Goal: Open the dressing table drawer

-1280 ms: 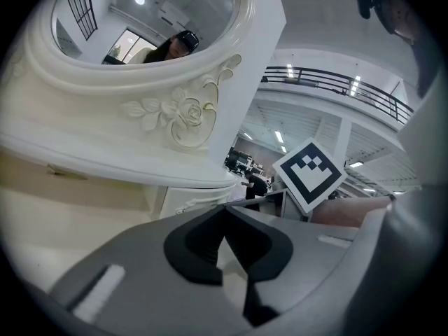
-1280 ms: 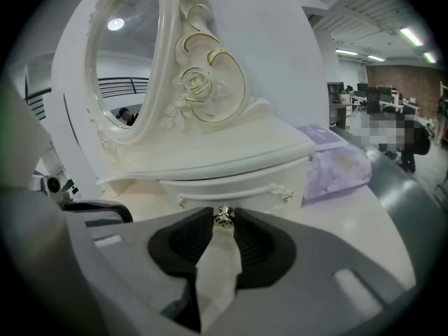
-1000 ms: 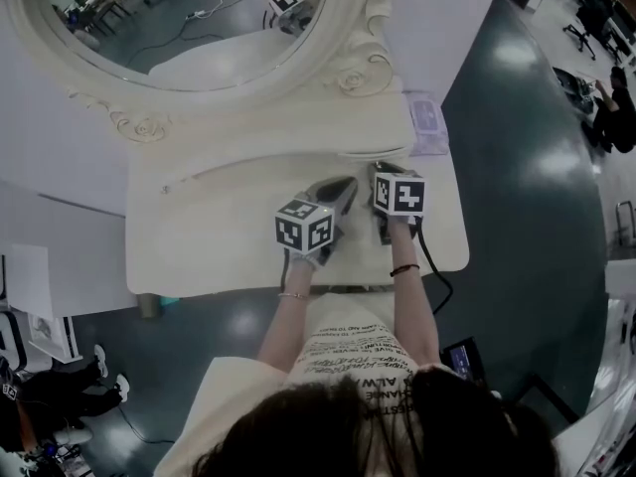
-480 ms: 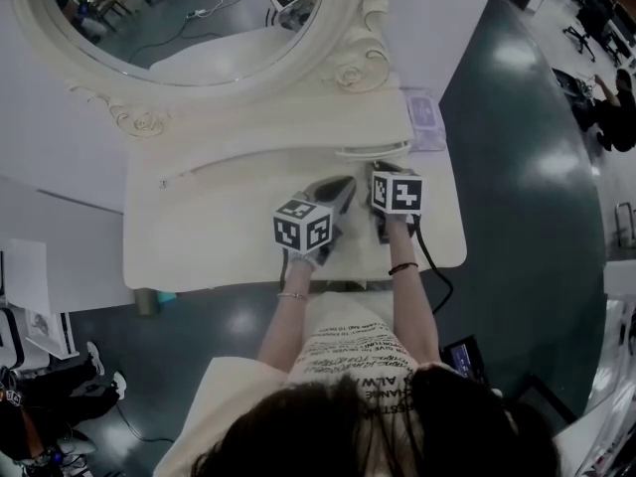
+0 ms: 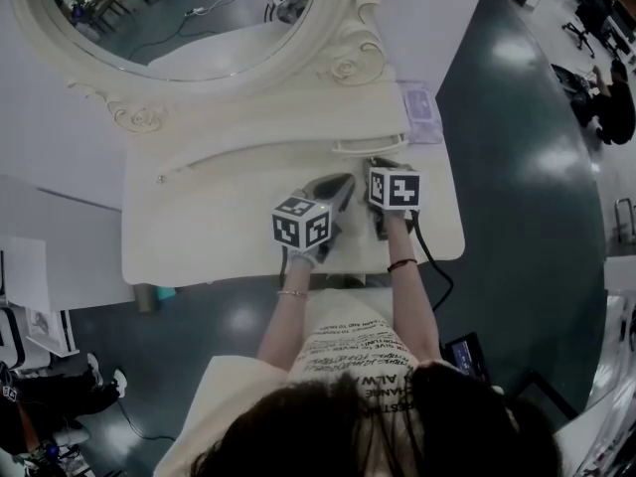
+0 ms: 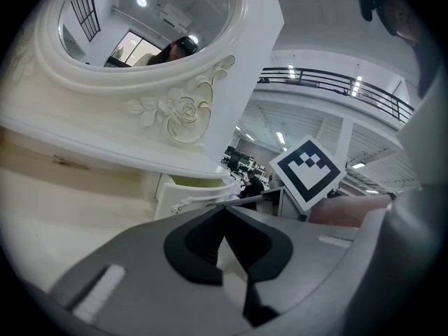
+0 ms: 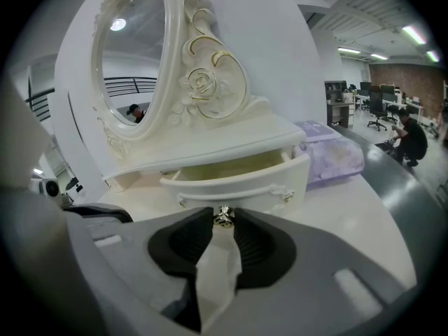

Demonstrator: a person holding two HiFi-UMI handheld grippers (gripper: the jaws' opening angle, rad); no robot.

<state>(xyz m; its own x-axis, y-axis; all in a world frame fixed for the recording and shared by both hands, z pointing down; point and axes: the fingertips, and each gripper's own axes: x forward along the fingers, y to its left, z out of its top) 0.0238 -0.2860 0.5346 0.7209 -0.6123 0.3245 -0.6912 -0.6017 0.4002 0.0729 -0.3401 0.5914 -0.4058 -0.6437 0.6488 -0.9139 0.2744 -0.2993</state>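
Below the oval mirror (image 5: 179, 8), in the head view, the dressing table (image 5: 199, 227) shows a smooth cream top with rounded corners. The mirror frame is carved with roses and scrolls, and its top edge is cut off. The drawer (image 5: 370, 147) sits under the mirror's right end, its curved front pulled a little way out. The left gripper (image 5: 344, 182) rests over the top below the mirror, and the right gripper (image 5: 379, 165) reaches the drawer front. Their marker cubes hide the jaws here. A lilac soft pack (image 5: 419, 109) lies right of the mirror's base.

In the left gripper view the grey jaws meet at their tips with nothing between them. The mirror (image 6: 140, 26) stands above, the drawer (image 6: 196, 193) below its right end, partly screened by the gripper body.

In the right gripper view the black ribbed pads clamp a small shiny metal knob (image 7: 223, 217) on the drawer (image 7: 238, 179). It stands part open below the mirror (image 7: 129, 61), with its inside mostly hidden.
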